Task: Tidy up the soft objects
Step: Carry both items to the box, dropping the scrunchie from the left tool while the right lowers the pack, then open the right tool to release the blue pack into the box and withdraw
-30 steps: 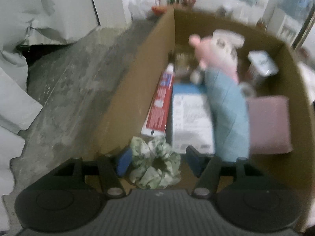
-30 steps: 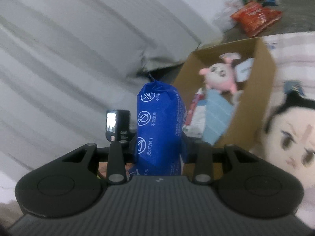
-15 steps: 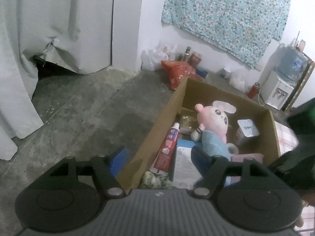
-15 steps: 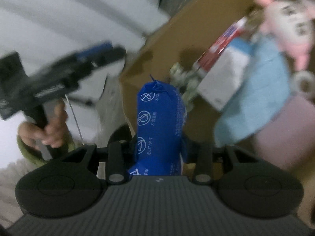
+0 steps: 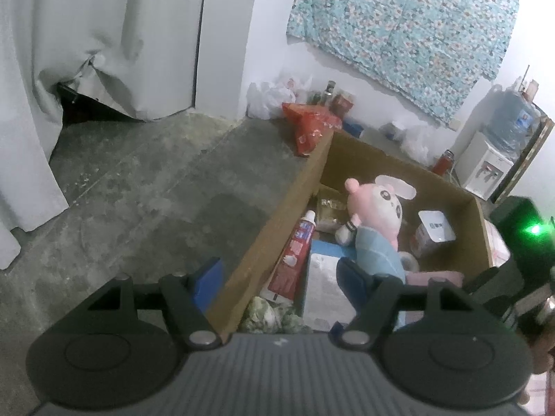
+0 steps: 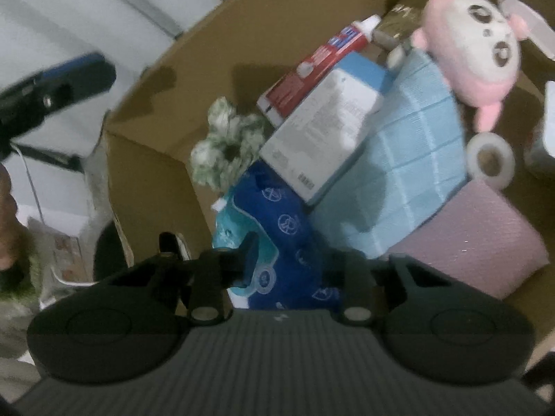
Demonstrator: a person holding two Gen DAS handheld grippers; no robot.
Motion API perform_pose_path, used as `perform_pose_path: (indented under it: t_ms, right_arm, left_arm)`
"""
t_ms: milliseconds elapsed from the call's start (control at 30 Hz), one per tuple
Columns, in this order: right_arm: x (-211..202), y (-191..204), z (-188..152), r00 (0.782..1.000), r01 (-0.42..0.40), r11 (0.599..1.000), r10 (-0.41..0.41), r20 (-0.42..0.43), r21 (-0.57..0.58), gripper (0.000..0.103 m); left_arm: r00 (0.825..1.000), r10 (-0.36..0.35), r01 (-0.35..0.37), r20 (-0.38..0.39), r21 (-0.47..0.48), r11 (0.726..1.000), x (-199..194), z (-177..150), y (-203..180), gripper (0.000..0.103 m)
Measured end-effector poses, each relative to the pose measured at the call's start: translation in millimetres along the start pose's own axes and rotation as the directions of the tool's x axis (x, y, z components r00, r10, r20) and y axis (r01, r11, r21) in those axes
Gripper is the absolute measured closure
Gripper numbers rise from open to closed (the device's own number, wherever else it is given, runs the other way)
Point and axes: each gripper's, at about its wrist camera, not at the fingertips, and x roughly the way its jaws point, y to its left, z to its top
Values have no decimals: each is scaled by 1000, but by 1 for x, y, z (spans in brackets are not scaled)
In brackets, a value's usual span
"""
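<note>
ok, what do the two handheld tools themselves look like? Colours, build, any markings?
Both match: the left tool and right tool have matte black bodies, ribbed grey centre panels bearing a small white logo, round black discs either side, silver pivot screws and blue-padded fingers. No cables or sleeves are clearly visible.

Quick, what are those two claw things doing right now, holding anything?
Left gripper: open, holding nothing, above the cardboard box edge.
Right gripper: open, fingers spread either side of the blue pack lying in the box; grip apparently released.

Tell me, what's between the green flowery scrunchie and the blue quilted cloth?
In the right wrist view, a white carton lies between the scrunchie and the cloth.
</note>
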Motion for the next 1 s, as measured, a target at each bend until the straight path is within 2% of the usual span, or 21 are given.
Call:
perform_pose_path:
  t_ms: [133,200,300,367,433,500,567,733,833,933,1000]
  right_arm:
    - [19,13,0,999,19,999,-21,-49,-50,73]
    - [19,20,-2,997,54,995,-58,-44,-80,71]
    - [-1,17,-9,998,58,997,-57,23,-45,68]
    - [-25,14,-18,994,52,999,-52,97,-2,60]
    - [-51,15,-35,981,59,998,-65,183,36,52]
    - [-77,21,-60,956,62,996,-78,282,64,46]
    - [-95,29,-89,922,82,991,-116,370,106,40]
    - [-121,62,-169,800,143,972,-223,557,184,25]
    - [-123,77,-209,741,157,956,-279,611,246,17]
    - [-120,87,-245,699,155,932,-337,631,326,13]
    - [-115,90,-263,680,163,909,-385,624,382,11]
  left_arm:
    - [1000,-8,8,-4,-6,1000,-4,-7,-3,30]
    - [1000,-14,14,1,-6,1000,-9,-9,-5,30]
    - [999,-27,27,20,2,1000,-19,-12,-10,29]
    - [998,-37,36,43,14,999,-29,-14,-13,25]
    - [997,-43,41,68,32,999,-38,-17,-17,22]
    - [995,-48,43,87,52,998,-46,-19,-21,20]
    - [993,-60,54,99,70,996,-55,-21,-25,17]
    - [989,-103,92,105,101,991,-73,-33,-37,10]
    - [988,-124,111,95,133,985,-81,-44,-47,8]
    - [985,-144,129,91,161,979,-88,-56,-56,7]
    - [984,-151,134,90,175,975,-93,-63,-60,3]
